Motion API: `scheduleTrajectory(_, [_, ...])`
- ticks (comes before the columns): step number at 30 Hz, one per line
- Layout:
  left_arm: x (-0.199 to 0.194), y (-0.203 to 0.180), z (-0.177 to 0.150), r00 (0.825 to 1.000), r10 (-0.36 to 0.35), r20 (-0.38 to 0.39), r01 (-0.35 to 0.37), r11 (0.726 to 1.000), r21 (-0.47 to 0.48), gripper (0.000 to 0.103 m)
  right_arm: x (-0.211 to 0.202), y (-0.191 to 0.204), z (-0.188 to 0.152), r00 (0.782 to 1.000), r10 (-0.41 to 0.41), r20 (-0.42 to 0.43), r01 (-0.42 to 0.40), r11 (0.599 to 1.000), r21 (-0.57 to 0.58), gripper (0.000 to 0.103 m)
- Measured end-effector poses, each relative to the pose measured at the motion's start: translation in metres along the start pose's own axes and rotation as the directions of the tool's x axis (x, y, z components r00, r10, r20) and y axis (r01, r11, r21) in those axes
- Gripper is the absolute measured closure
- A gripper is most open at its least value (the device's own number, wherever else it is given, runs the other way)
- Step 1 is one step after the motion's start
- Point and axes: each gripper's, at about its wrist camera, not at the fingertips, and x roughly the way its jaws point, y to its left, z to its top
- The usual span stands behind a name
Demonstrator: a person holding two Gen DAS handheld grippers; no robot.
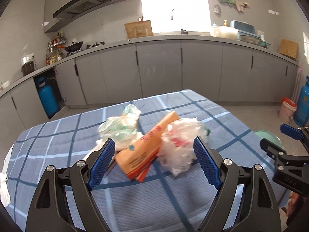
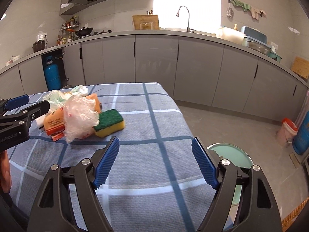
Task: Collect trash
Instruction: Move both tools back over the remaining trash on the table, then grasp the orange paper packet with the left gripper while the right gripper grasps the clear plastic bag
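Note:
A pile of trash lies on the blue checked tablecloth (image 1: 58,135): an orange packet (image 1: 143,150), a crumpled clear plastic bag (image 1: 181,143) and a white-green plastic bag (image 1: 119,127). My left gripper (image 1: 154,160) is open and empty, its fingers either side of the packet's near end, just short of it. In the right wrist view the same packet (image 2: 53,122), clear bag (image 2: 80,118) and white-green bag (image 2: 58,94) lie beside a green-yellow sponge (image 2: 109,122). My right gripper (image 2: 155,160) is open and empty above bare cloth, right of the pile.
A pale green round bin (image 2: 233,154) stands on the floor right of the table. White tissue (image 1: 3,189) lies at the table's left edge. Grey kitchen cabinets (image 1: 158,71), blue gas cylinders (image 1: 48,100) and a pink bucket (image 1: 286,110) stand beyond.

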Motion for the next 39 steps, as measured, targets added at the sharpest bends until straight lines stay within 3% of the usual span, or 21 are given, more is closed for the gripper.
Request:
scheduleTrajectory(16, [0.022, 0.086, -0.016, 0.983, 0.168, -0.074, -0.176, 0.978, -0.112, 0.021, 0.014, 0.072, 0.032, 0.991, 0.127, 0.037, -0.123, 0.988, -0.095, 0.019])
scheduleTrajectory(19, [0.024, 0.096, -0.019, 0.98, 0.181, -0.087, -0.191, 0.974, -0.122, 0.021, 0.021, 0.088, 0.038, 0.988, 0.149, 0.047, -0.143, 0.982, -0.12, 0.014])
scheduleTrajectory(28, [0.03, 0.102, -0.024, 0.975, 0.195, -0.106, -0.207, 0.971, -0.121, 0.021, 0.058, 0.113, 0.039, 0.984, 0.179, 0.0, -0.178, 0.975, -0.13, 0.014])
scheduleTrajectory(30, [0.031, 0.101, -0.025, 0.975, 0.194, -0.113, -0.207, 0.971, -0.119, 0.021, 0.063, 0.113, 0.037, 0.978, 0.208, -0.031, -0.211, 0.97, -0.118, 0.021])
scheduleTrajectory(32, [0.032, 0.1, -0.025, 0.975, 0.193, -0.114, -0.206, 0.971, -0.118, 0.021, 0.069, 0.113, 0.035, 0.968, 0.24, -0.075, -0.247, 0.963, -0.109, 0.064])
scheduleTrajectory(35, [0.033, 0.095, -0.024, 0.976, 0.188, -0.112, -0.2, 0.973, -0.111, 0.021, 0.064, 0.112, 0.031, 0.963, 0.261, -0.071, -0.267, 0.958, -0.107, 0.075])
scheduleTrajectory(39, [0.032, 0.089, -0.022, 0.979, 0.173, -0.104, -0.183, 0.978, -0.098, 0.021, 0.045, 0.105, 0.029, 0.959, 0.281, -0.024, -0.282, 0.955, -0.092, 0.081])
